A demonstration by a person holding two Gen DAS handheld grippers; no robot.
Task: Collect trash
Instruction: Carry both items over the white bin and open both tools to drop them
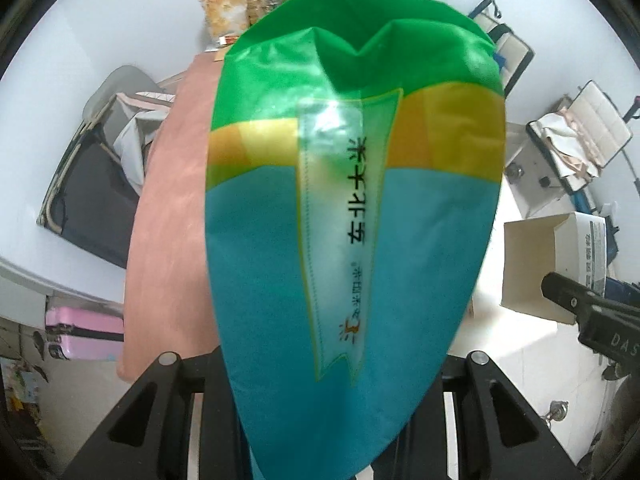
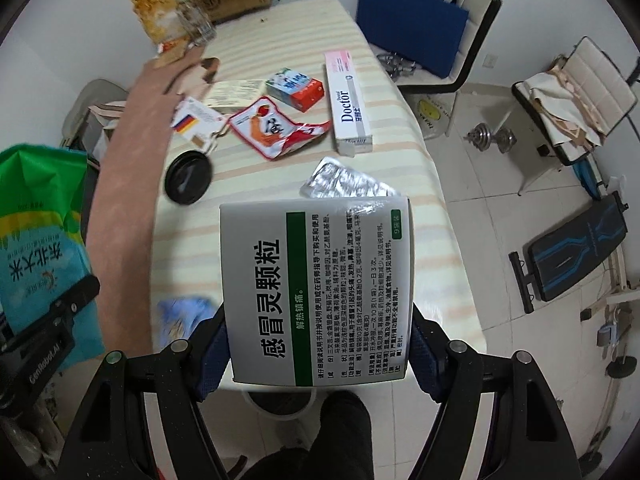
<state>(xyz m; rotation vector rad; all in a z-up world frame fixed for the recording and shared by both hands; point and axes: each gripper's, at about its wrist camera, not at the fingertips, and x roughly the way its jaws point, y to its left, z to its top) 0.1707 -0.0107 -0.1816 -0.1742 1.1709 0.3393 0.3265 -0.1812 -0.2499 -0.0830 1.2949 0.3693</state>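
At the far left, the left hand-held gripper [image 1: 320,420] is clamped on a green, yellow and blue bag [image 1: 352,208] hanging beside the striped tabletop [image 2: 400,152]. Further right, the right hand-held gripper [image 2: 316,344] grips a white medicine box [image 2: 320,292] above the tabletop edge, near a foil blister pack [image 2: 348,182] and toothpaste box [image 2: 348,104].
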